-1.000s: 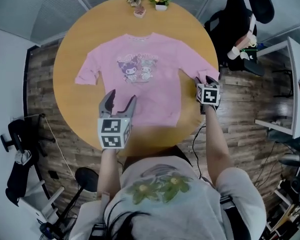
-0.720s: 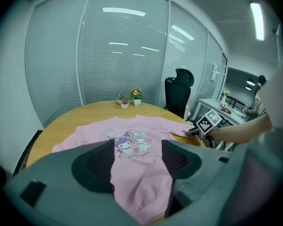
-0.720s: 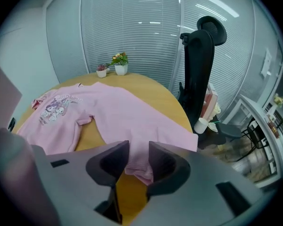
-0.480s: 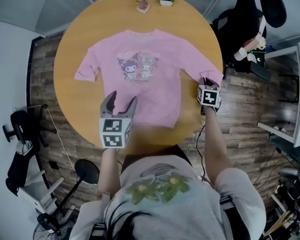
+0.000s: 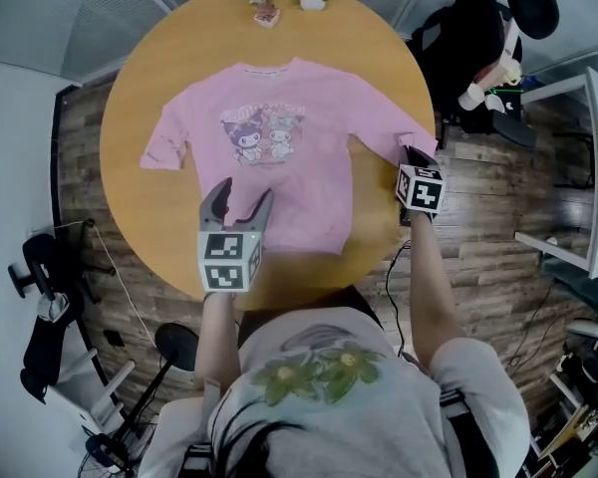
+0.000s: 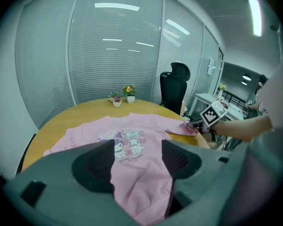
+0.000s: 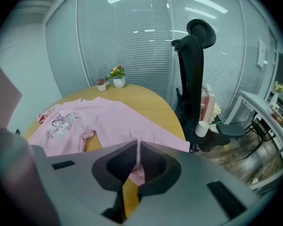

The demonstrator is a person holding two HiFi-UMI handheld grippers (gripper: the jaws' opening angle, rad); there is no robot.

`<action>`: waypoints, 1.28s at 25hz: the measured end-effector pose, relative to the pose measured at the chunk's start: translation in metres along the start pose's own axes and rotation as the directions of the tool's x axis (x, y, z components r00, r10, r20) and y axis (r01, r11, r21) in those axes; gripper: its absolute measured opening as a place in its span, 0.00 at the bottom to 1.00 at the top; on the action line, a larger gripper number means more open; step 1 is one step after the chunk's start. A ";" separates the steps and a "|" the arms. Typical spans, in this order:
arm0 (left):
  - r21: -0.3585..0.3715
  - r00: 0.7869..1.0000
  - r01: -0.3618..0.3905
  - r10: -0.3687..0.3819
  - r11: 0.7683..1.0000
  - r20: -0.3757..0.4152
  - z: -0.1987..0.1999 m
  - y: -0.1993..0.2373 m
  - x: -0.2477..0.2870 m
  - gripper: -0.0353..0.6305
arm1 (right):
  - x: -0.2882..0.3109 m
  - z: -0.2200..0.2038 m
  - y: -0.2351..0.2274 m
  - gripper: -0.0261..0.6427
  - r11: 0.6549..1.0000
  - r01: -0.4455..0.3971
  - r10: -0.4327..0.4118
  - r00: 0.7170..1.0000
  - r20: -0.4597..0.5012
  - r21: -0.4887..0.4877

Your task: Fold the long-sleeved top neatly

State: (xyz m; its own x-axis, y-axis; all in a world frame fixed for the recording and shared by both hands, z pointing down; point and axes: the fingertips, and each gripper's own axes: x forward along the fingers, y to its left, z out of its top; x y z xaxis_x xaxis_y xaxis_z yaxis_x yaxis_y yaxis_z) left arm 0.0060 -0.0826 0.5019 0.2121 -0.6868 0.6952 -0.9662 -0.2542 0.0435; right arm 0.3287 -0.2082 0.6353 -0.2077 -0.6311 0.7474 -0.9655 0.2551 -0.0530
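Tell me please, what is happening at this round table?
A person is about to fold a pink long-sleeved top that lies flat, print up, on the wooden table. The right gripper is at the table's edge, its jaws closing on the end of one sleeve, with the fabric pinched between them. The left gripper hangs open over the top's lower part and grips nothing.

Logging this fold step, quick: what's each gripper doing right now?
Left gripper: open, empty, over the pink top.
Right gripper: jaws closing, pinched on the top's sleeve.
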 end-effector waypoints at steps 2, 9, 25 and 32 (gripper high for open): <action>0.004 1.000 0.006 -0.006 1.000 0.008 0.002 0.001 0.001 0.50 | -0.010 0.012 -0.003 0.09 1.000 0.002 -0.003 0.999 0.046 0.027; 0.012 0.998 0.028 -0.028 1.000 0.053 0.007 0.009 -0.004 0.50 | -0.059 0.063 -0.005 0.09 0.994 -0.013 -0.008 0.979 0.204 0.106; 0.011 0.988 0.087 -0.088 0.996 0.124 0.003 0.065 -0.042 0.50 | -0.140 0.154 0.070 0.09 0.992 -0.080 0.033 0.915 0.402 0.102; -0.008 0.984 0.090 -0.088 0.996 0.155 0.010 0.089 -0.050 0.50 | -0.134 0.183 0.116 0.09 0.995 -0.103 0.092 0.912 0.399 0.007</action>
State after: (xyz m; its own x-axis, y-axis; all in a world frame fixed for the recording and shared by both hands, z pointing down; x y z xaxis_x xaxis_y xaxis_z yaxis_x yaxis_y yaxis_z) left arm -0.0893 -0.0781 0.4638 0.3161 -0.7590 0.5692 -0.9443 -0.3096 0.1116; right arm 0.2161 -0.2285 0.4080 -0.3410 -0.8448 0.4123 -0.9399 0.3138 -0.1344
